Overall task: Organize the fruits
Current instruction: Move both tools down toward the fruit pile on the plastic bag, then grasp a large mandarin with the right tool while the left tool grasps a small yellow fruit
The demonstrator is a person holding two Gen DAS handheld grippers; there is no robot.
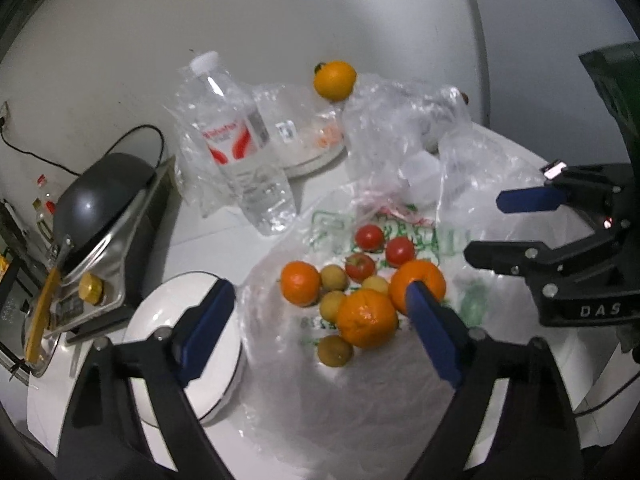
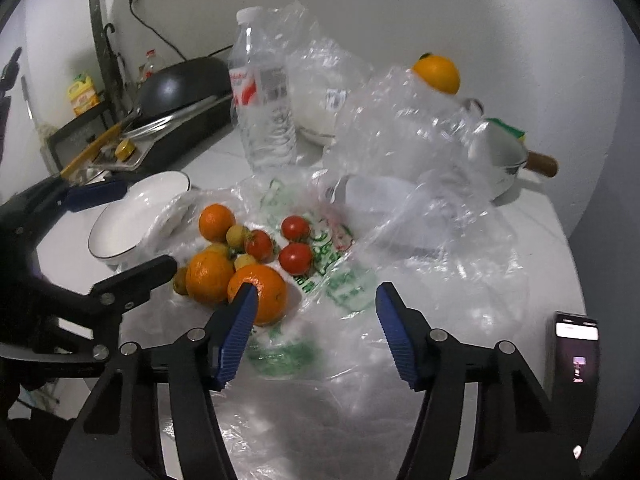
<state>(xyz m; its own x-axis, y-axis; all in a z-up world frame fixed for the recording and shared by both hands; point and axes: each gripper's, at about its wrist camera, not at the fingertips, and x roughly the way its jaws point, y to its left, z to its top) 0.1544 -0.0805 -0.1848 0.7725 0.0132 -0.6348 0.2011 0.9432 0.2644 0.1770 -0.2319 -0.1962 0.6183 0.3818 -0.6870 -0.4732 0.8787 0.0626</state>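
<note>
Orange fruit (image 1: 366, 318) lies unsorted on plastic (image 1: 320, 380), bowl (image 1: 160, 312) bare, both my tongs, left (image 1: 320, 328) and right (image 2: 314, 328), gaping, holding nothing

Water bottle (image 1: 244, 148) and crumpled bags (image 1: 404, 128) behind fruit pile (image 1: 352, 288)

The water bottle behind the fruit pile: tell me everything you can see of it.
The water bottle is clear ribbed plastic with a white screw cap, closed, and a white label printed with red shapes and lettering too blurred to read. It stands upright on the white tabletop, behind the fruit. Crumpled clear plastic wraps behind and beside it, touching it. A white dish under plastic film sits close behind. Neither gripper touches it. The water level cannot be told.
</note>
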